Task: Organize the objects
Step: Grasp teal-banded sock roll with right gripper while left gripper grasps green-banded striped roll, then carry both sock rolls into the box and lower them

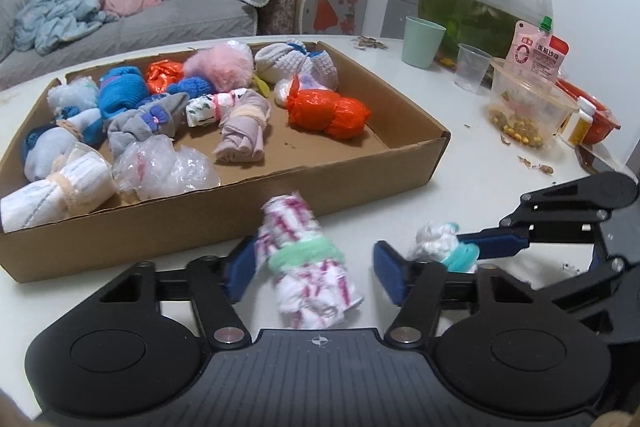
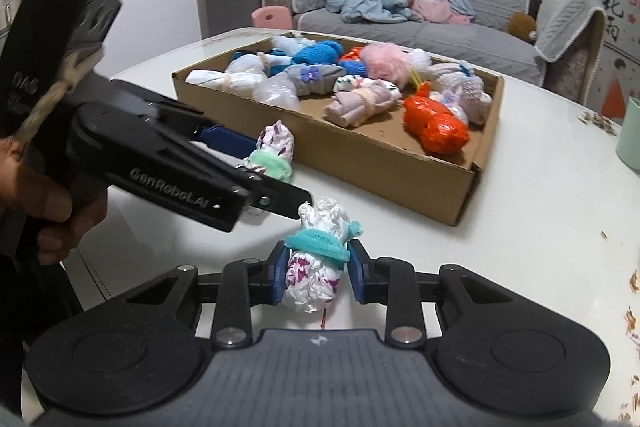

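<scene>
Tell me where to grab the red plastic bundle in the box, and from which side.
Grip the orange-red bundle across its fat middle, coming from above: it lies flat on the cardboard box floor, with bare floor on its near side and other bundles crowding behind.

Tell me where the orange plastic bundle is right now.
The orange plastic bundle lies inside the cardboard box, toward its right end in the left wrist view, beside the beige rolled cloth and in front of a white knitted bundle.
</scene>
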Demonstrator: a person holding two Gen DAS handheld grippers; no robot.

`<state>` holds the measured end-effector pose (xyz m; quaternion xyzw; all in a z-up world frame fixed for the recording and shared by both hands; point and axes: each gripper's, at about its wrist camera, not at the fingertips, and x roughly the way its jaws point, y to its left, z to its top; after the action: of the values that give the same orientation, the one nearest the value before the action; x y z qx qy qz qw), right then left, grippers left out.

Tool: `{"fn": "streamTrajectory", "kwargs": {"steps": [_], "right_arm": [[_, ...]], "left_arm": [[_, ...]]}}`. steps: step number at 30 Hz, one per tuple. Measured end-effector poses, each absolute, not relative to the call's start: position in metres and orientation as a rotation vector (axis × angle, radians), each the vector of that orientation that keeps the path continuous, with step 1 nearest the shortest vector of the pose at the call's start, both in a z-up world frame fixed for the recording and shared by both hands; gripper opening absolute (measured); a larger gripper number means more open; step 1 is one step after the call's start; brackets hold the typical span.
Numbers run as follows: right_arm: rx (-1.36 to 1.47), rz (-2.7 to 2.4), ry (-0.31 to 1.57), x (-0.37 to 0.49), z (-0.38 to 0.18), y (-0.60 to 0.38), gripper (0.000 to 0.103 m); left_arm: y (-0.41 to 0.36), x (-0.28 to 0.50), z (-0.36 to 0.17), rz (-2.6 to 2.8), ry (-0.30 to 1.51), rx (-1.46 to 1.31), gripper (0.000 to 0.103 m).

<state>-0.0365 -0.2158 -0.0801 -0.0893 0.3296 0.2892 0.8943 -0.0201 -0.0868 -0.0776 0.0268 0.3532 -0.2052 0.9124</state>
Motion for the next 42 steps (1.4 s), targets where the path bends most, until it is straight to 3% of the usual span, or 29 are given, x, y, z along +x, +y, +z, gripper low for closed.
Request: {"fn": "streamTrajectory", "kwargs": {"steps": [3,6,24,42], "right_arm": [[-0.184,0.591,0.684,-0.036,-0.08,-0.218,0.027],[-0.183,0.588,0.684,-0.035,-0.08,-0.22,0.027],[-0.147,0.566,0.67,-0.034,-0.078,-0.234,0.026],[-0.095,0.554,0.602,-0.003,-0.03,-0.268,0.026]], "left_arm": [[-0.087,-0.02,-0.077,-0.418,0.726,0.057,0.045],[-0.086,-0.02,-0.076,-0.418,0.73,0.066,0.043],[-0.081,-0.048,-0.054,-0.373,0.696,0.174,0.042],[-0.085,-0.032,-0.029,-0.409,0.63,0.333,0.042]]}}
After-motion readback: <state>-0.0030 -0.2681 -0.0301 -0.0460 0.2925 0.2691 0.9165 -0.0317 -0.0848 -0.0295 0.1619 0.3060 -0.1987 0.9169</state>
